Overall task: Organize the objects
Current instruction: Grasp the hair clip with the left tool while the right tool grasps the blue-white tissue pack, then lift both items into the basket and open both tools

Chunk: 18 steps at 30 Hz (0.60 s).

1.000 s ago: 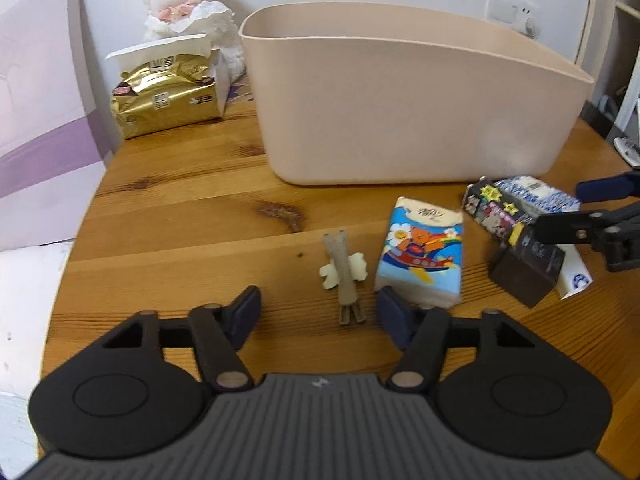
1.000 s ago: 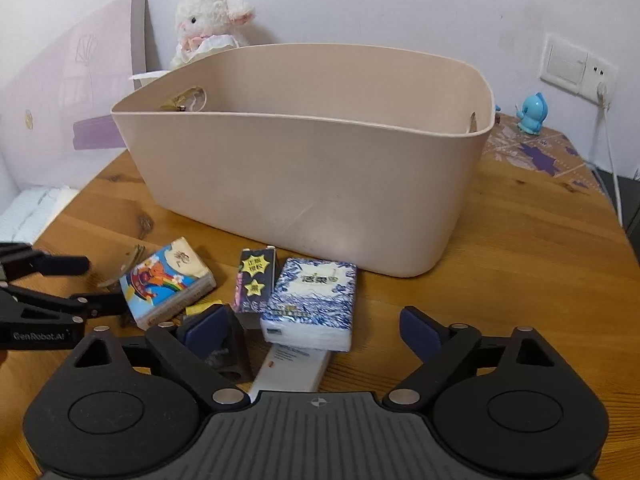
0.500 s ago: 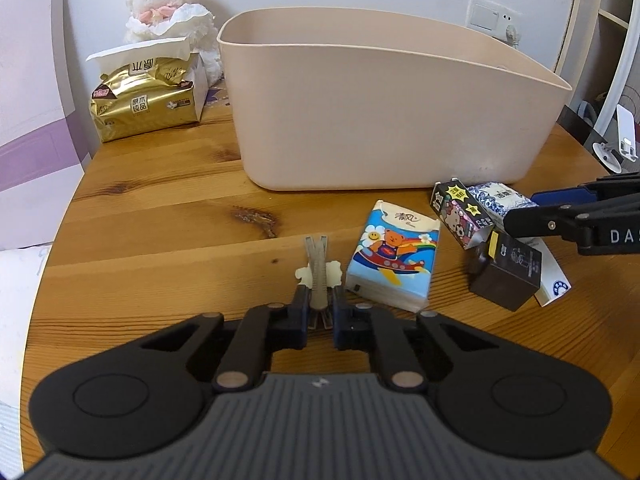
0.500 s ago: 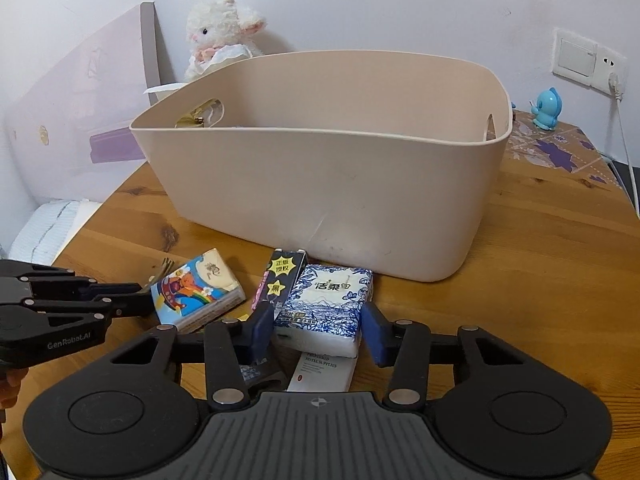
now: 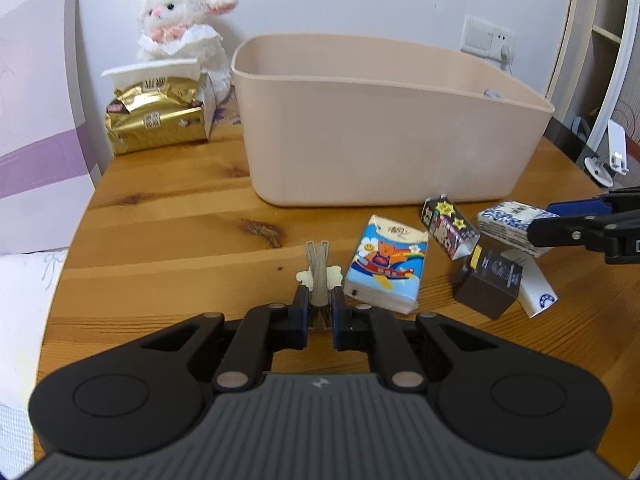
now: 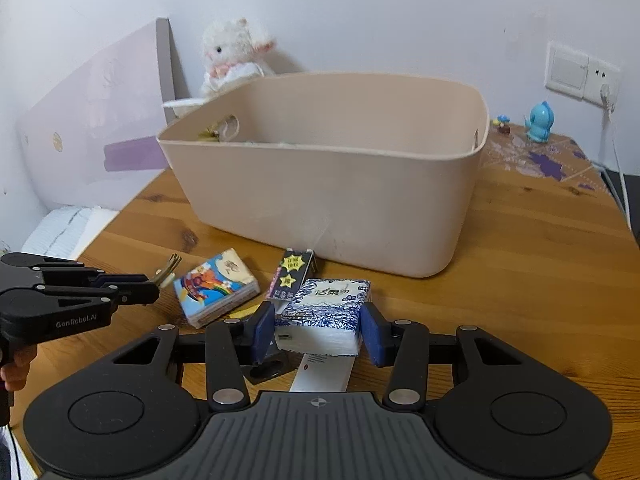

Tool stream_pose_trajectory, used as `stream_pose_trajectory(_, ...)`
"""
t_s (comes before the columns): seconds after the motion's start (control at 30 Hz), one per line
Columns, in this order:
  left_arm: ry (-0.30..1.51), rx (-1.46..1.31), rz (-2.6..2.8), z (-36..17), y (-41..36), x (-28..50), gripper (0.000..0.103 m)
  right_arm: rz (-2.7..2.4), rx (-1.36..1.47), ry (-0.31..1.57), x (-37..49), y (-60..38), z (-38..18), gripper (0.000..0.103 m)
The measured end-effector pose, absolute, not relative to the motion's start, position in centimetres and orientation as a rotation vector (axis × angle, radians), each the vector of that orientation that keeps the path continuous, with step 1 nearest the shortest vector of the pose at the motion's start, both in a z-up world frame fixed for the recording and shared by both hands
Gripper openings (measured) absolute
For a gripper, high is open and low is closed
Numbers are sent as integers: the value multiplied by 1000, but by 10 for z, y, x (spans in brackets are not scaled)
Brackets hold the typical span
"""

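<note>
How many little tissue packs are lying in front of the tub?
2: the cartoon tissue pack lies beside the hair clip; the blue-patterned tissue pack sits between the right gripper fingers. Others may be hidden.

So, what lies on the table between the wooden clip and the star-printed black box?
The cartoon tissue pack lies between the wooden clip and the star-printed box; the left wrist view shows it best.
</note>
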<state>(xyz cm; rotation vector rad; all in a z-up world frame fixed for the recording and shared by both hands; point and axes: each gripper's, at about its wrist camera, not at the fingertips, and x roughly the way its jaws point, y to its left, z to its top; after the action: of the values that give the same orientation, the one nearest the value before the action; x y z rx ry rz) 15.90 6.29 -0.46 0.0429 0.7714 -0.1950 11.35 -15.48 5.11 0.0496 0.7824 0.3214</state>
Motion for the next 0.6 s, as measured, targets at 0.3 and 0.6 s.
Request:
stream_pose_trajectory(0.3,656,48,-182,39,62,147,12,334,80,647,93,-172,103,43)
stream_pose_trajectory(0.6,518,80,-189,91,41,163,12,324,116,514,104,-184,150,43)
